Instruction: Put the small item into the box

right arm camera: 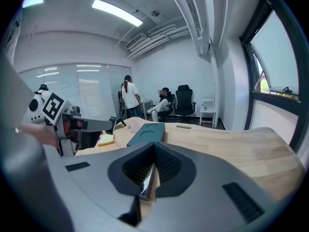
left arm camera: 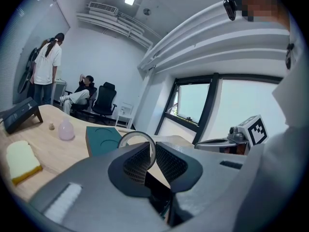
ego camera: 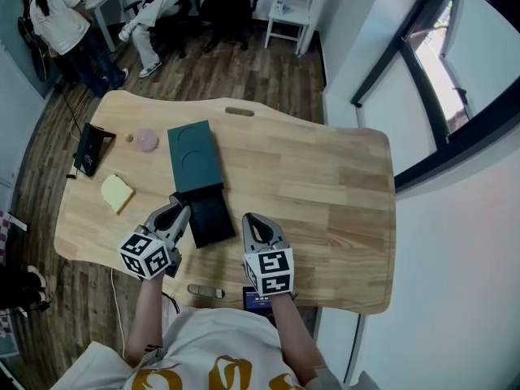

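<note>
Pale wooden worktop [ego camera: 325, 177] fills the head view, with dark plank flooring around it and people by office chairs at 11 o'clock. Near the middle lies the box [ego camera: 213, 222], a black tray, and its dark green lid [ego camera: 193, 157] with two round recesses sits touching it at 12 o'clock. The left tongs [ego camera: 177, 214] rest at the tray's 9 o'clock edge, and the right tongs [ego camera: 253, 222] are just beside its 3 o'clock edge. A yellow sponge [ego camera: 117, 192] lies at 9 o'clock from the lid. A pink rounded item [ego camera: 146, 140] and a black stand [ego camera: 88, 149] sit further out toward 10 o'clock. A lit phone [ego camera: 258, 299] lies at the near edge, its screen text too small to read. The marker cubes carry only black-and-white square patterns, no letters.

From the left gripper view, the left tongs [left arm camera: 152, 151] are clenched on a thin metal ring [left arm camera: 137, 132], which stands upright above the pads. The green lid [left arm camera: 104, 139], the pink item [left arm camera: 66, 129] and the sponge [left arm camera: 21, 161] lie beyond, toward 10 o'clock.

From the right gripper view, the right tongs [right arm camera: 153, 151] are pressed together on what looks like a thin flat sliver [right arm camera: 145, 180]; I cannot make out what it is. The green lid [right arm camera: 147, 133] lies ahead at 12 o'clock.
</note>
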### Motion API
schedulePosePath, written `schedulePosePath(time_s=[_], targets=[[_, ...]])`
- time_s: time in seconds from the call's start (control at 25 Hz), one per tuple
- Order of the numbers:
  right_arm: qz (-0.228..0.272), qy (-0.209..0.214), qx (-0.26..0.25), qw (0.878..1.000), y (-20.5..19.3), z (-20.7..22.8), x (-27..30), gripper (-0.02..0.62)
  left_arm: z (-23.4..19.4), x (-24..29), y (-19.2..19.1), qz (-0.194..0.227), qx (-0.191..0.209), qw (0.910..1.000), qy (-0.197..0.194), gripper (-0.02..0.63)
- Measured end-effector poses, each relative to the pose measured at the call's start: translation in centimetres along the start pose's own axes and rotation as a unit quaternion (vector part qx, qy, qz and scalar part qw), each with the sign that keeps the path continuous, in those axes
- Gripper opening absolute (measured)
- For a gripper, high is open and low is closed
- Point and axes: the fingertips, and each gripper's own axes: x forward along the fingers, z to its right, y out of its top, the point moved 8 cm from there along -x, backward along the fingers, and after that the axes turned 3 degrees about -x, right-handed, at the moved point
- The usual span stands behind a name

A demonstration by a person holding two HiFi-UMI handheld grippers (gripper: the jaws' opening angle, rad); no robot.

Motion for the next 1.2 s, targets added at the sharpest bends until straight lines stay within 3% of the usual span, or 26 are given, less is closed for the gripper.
schedulePosePath(time_s=[1.2], targets=[[-0.055, -0.009, 0.041, 0.998, -3.6, 2.3, 3.6, 0.004, -2.6, 4.9, -4.5, -0.104, -0.017, 0.9943, -0.016, 0.041]])
